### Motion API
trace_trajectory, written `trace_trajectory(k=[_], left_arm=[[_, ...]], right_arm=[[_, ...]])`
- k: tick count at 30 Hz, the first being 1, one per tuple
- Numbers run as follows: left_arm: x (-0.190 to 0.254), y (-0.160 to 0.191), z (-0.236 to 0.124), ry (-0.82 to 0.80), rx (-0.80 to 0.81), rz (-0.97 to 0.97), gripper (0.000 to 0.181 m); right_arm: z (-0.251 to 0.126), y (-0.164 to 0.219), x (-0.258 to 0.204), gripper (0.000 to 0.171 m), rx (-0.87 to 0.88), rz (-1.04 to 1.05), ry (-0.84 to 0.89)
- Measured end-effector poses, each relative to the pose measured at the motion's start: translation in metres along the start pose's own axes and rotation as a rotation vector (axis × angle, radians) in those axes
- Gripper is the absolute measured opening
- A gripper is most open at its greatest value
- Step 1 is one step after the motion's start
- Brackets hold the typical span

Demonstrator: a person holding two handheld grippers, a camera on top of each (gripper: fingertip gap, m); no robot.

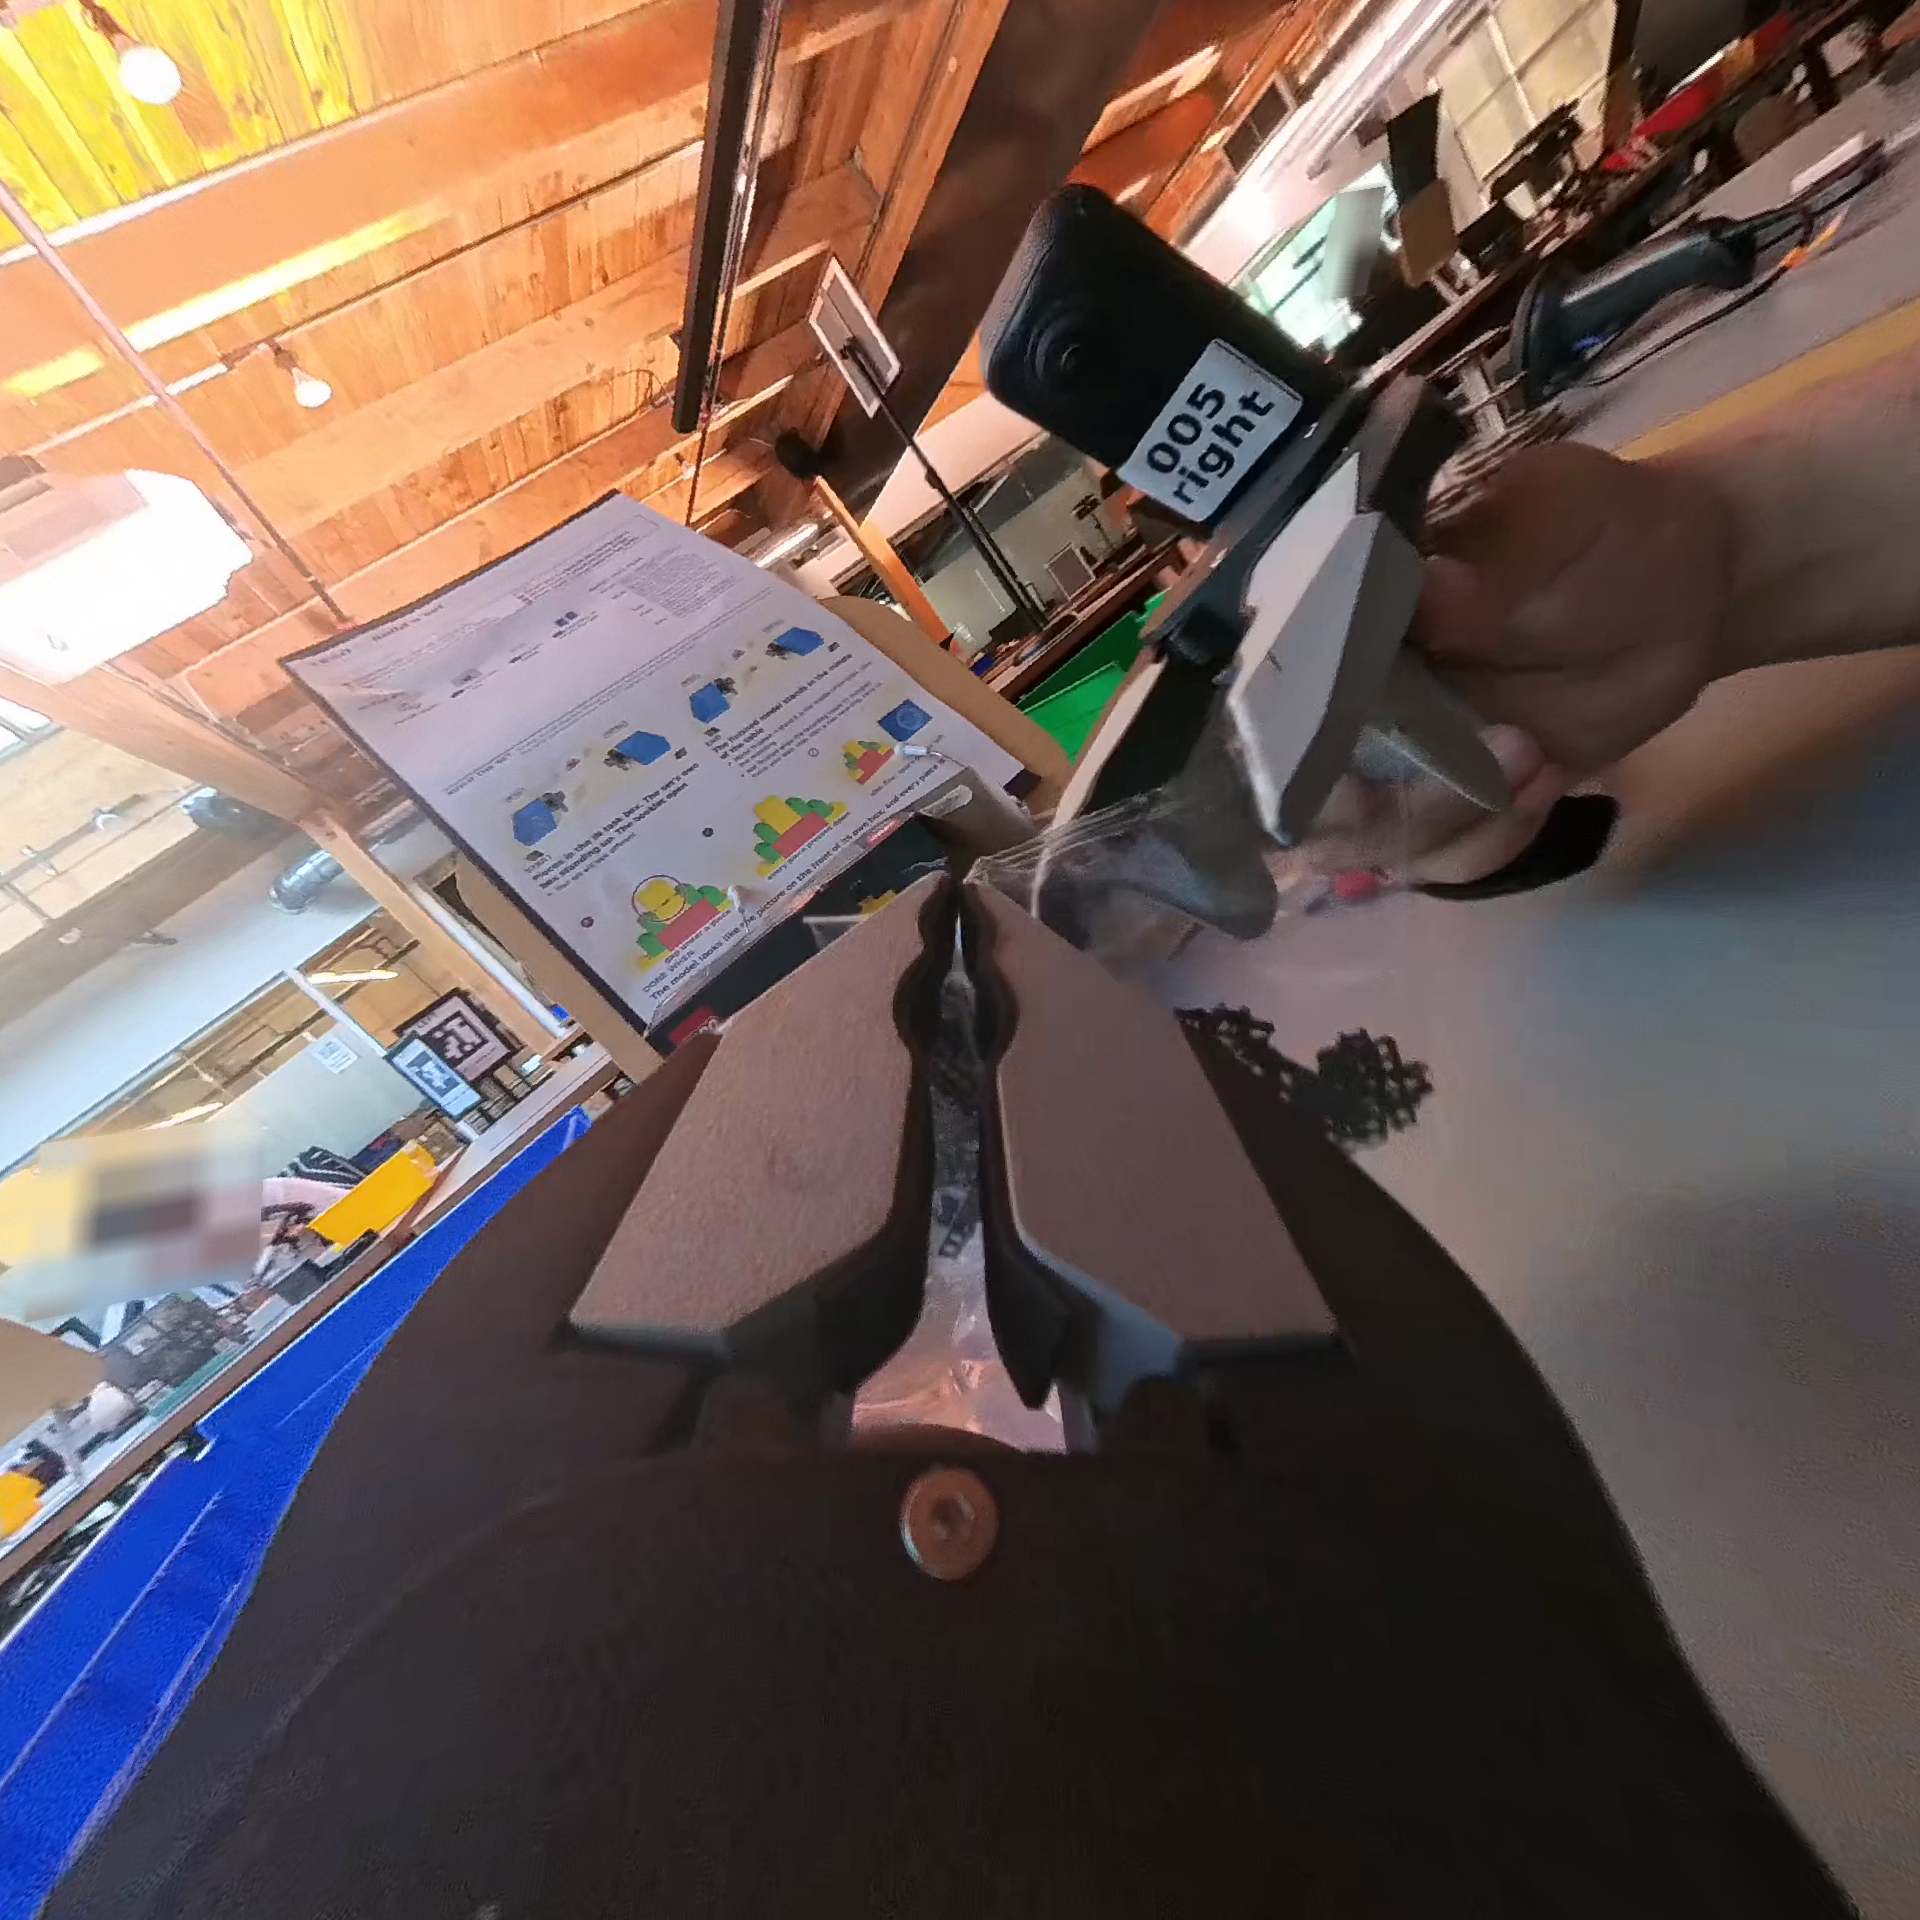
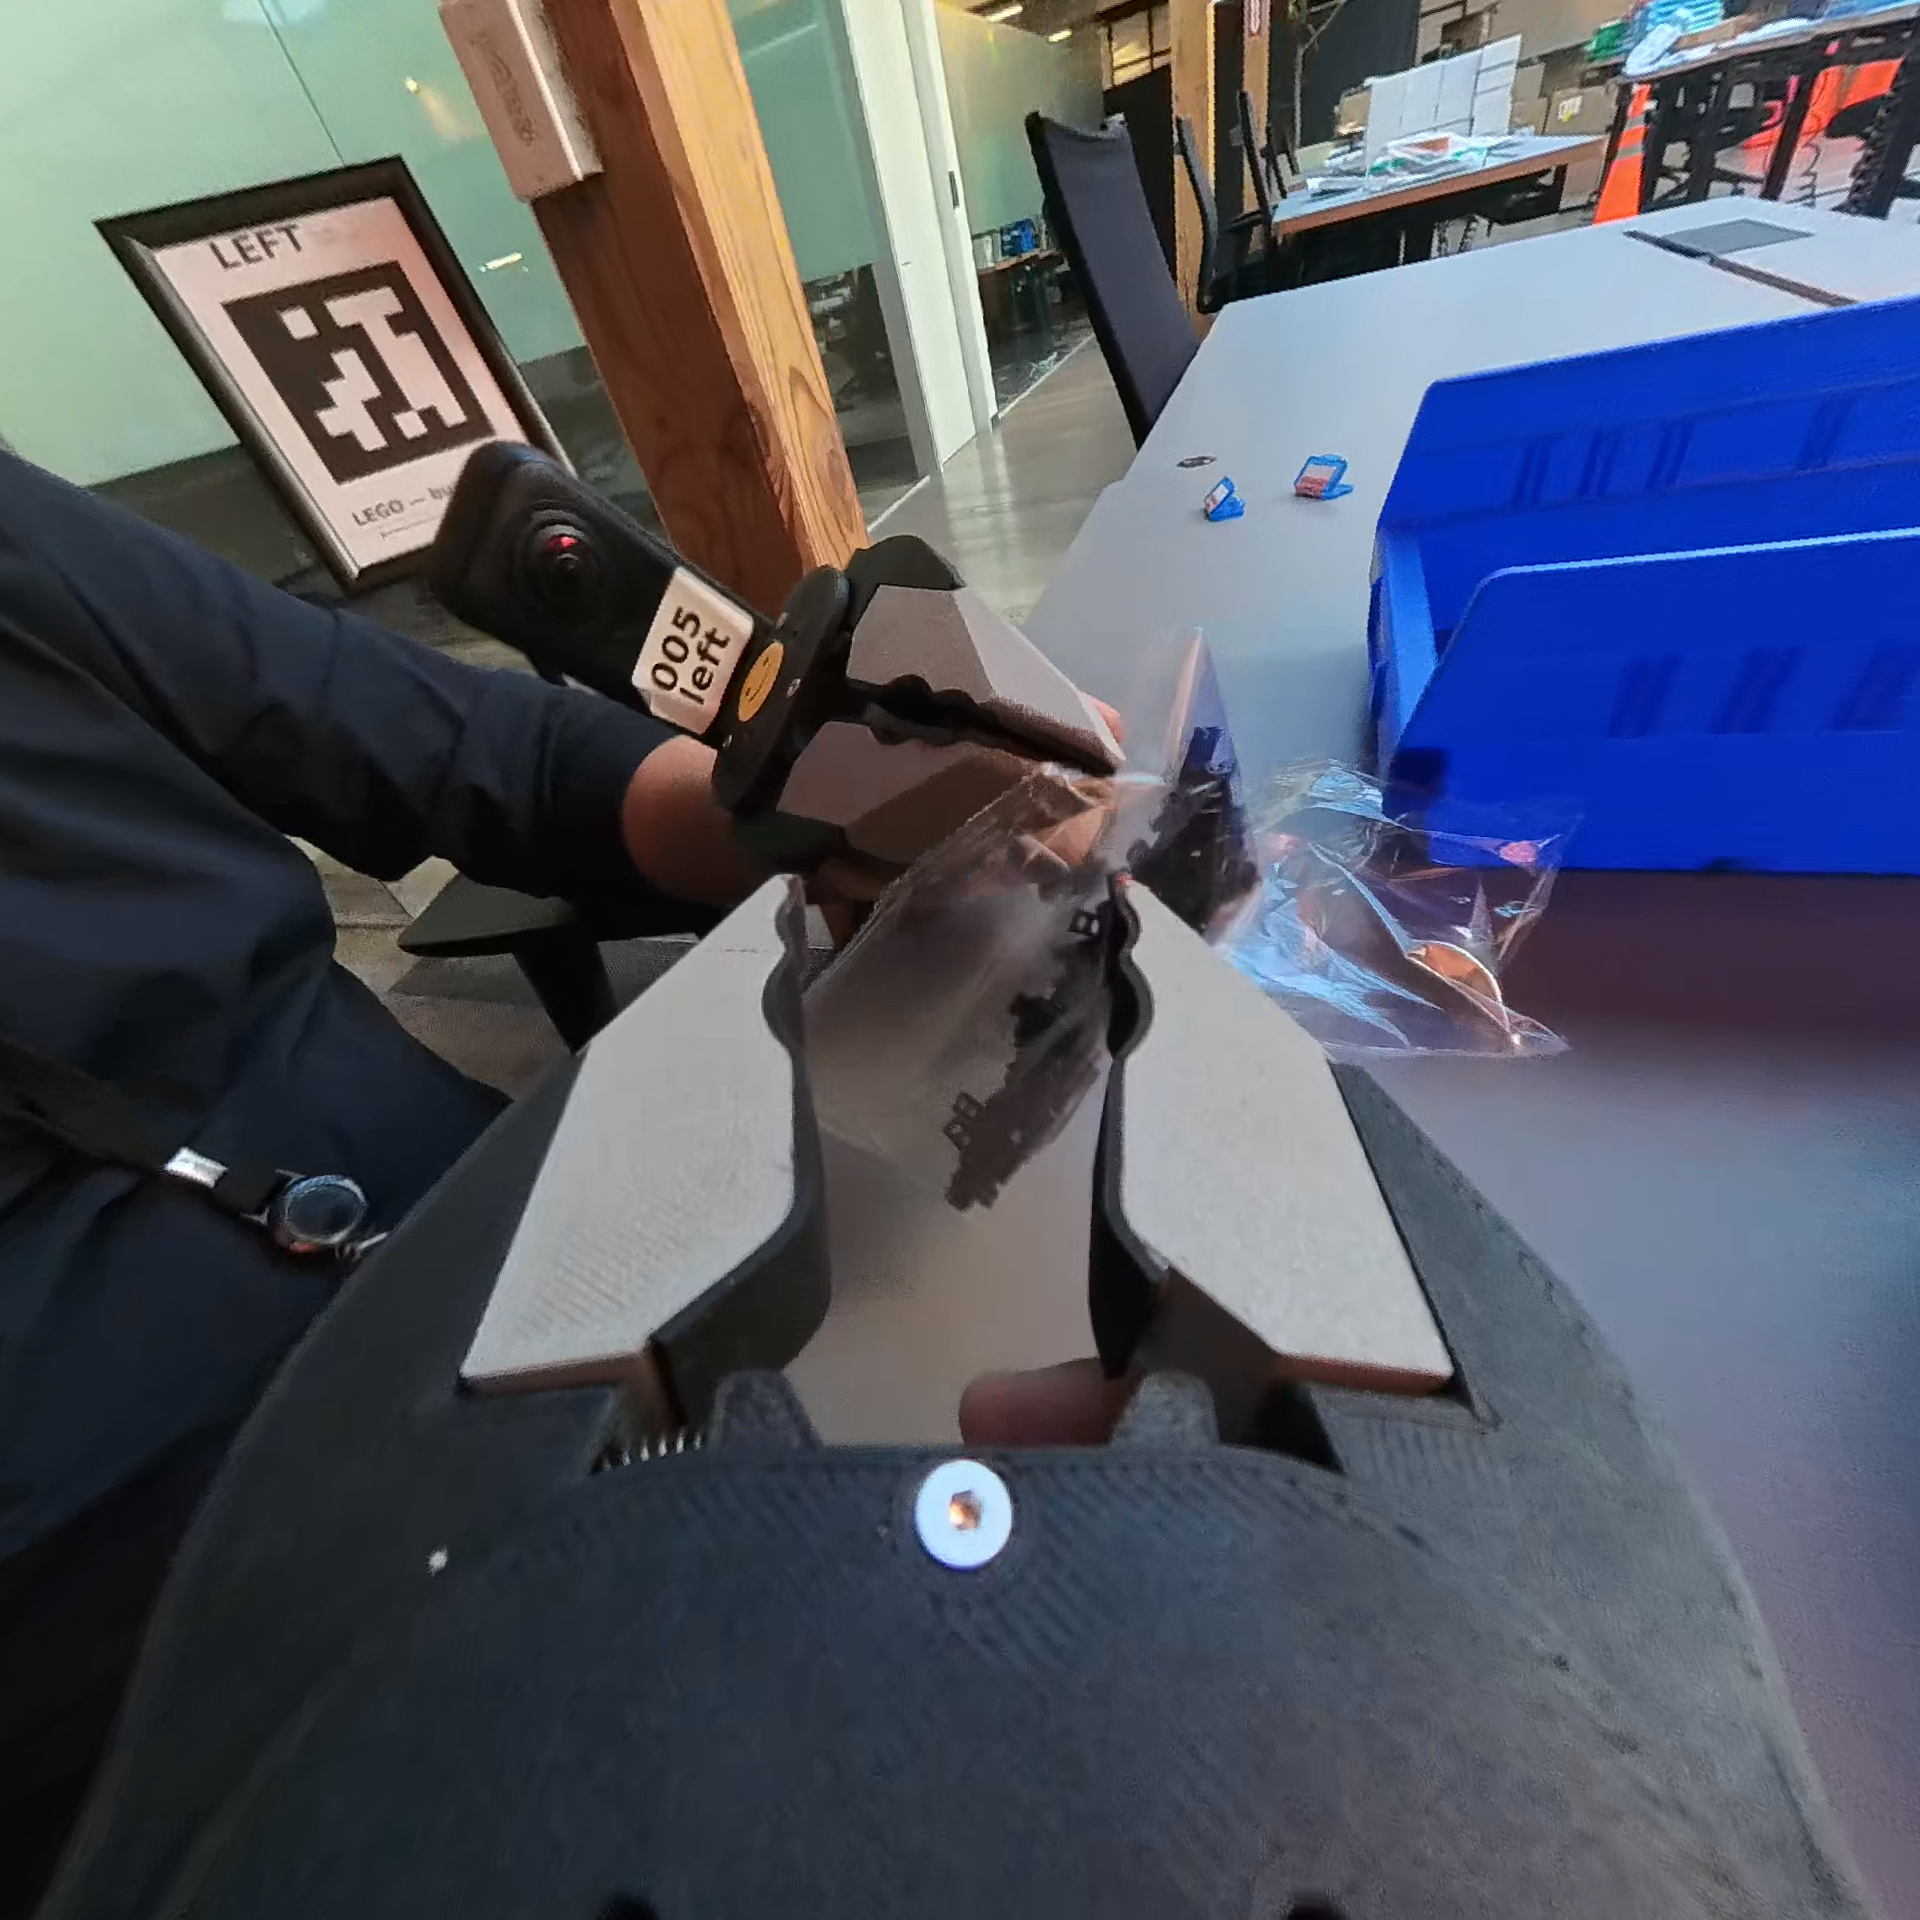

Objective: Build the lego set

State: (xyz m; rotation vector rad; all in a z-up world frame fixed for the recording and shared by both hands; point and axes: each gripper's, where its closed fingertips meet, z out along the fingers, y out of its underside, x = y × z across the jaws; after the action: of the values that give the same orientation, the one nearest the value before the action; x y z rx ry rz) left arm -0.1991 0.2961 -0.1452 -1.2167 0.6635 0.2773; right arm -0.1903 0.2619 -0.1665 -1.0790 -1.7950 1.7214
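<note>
A clear plastic bag (image 2: 935, 1039) with small black Lego pieces hangs between both grippers above the grey table (image 2: 1558, 1247). My left gripper (image 1: 956, 899) is shut on the bag's edge; it also shows in the right wrist view (image 2: 1107, 753). My right gripper (image 2: 953, 894) is open, its fingers apart with the bag lying between them, its film touching the right finger. The right gripper shows in the left wrist view (image 1: 1371, 852) with the bag film (image 1: 1091, 842) at its jaws. Black pieces (image 1: 1361, 1081) lie on the table beyond my left gripper.
A second clear bag (image 2: 1403, 935) lies on the table beside blue bins (image 2: 1662, 623). Two small blue clips (image 2: 1221, 499) sit farther back. A printed instruction sheet (image 1: 644, 727) stands propped behind the work spot. A person's dark sleeve (image 2: 312, 727) is on the left.
</note>
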Motion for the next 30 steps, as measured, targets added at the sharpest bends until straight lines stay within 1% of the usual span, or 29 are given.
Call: trace_trajectory(k=[3, 7, 9, 11, 13, 17, 21, 23, 27, 30], left_arm=[[0.002, -0.006, -0.002, 0.028, 0.04, -0.034, 0.0], [0.003, -0.009, -0.003, 0.046, 0.059, -0.061, 0.0], [0.003, -0.009, -0.003, 0.048, 0.06, -0.071, 0.0], [0.001, -0.007, -0.003, 0.04, 0.049, -0.066, 0.0], [0.001, -0.006, -0.002, 0.039, 0.042, -0.066, 0.0], [0.003, -0.001, -0.001, 0.036, 0.013, -0.045, 0.0], [0.006, -0.003, 0.0, 0.032, 0.017, -0.007, 0.0], [0.007, -0.004, 0.0, 0.029, 0.024, 0.014, 0.0], [0.002, -0.001, 0.0, 0.015, 0.008, -0.013, 0.0], [0.001, 0.0, 0.001, 0.015, 0.003, -0.025, 0.0]], right_arm=[[-0.015, -0.002, -0.01, 0.049, 0.015, -0.035, -0.065], [-0.031, -0.015, -0.017, 0.051, 0.115, 0.003, -0.142], [-0.031, -0.015, -0.016, 0.05, 0.12, 0.014, -0.148], [-0.028, -0.01, -0.012, 0.052, 0.105, 0.035, -0.136], [-0.02, -0.005, -0.002, 0.059, 0.089, 0.06, -0.086], [-0.004, 0.003, 0.003, 0.063, 0.049, 0.077, -0.049], [0.002, 0.0, 0.013, 0.065, 0.047, 0.075, 0.026], [0.003, -0.002, 0.015, 0.06, 0.056, 0.075, 0.048], [0.005, 0.0, 0.015, 0.043, 0.047, 0.059, 0.053], [0.007, -0.002, 0.014, 0.022, 0.066, 0.063, 0.048]])
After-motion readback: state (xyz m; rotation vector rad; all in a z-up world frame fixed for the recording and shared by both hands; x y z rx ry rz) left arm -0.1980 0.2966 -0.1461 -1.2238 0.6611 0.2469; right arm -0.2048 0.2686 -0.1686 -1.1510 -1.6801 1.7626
